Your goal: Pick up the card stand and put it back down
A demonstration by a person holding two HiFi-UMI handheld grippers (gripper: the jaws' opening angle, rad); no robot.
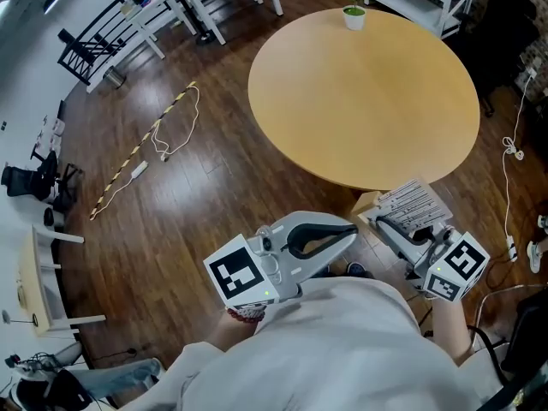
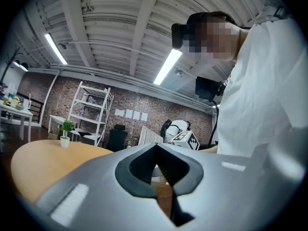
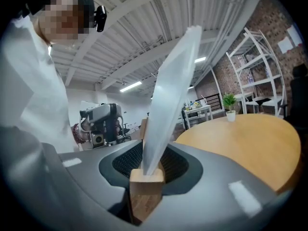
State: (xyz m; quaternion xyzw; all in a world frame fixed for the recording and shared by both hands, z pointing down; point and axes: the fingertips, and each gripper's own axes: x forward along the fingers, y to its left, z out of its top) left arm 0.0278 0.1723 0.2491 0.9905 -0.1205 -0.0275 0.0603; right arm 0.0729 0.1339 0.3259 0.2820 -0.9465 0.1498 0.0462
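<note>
Card stand (image 3: 166,105) is pinched at its wooden base by right tool (image 3: 146,171); left tool (image 2: 157,150) is closed, empty.

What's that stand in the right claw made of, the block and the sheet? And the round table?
Stand: its block looks like bare light wood, grain visible; its sheet looks like frosted clear plastic, light glowing through, possibly acrylic. Table: smooth matte wood-look top, likely veneer or laminate.

Card stand (image 3: 166,109) — fast in right gripper (image 3: 145,194)
</note>
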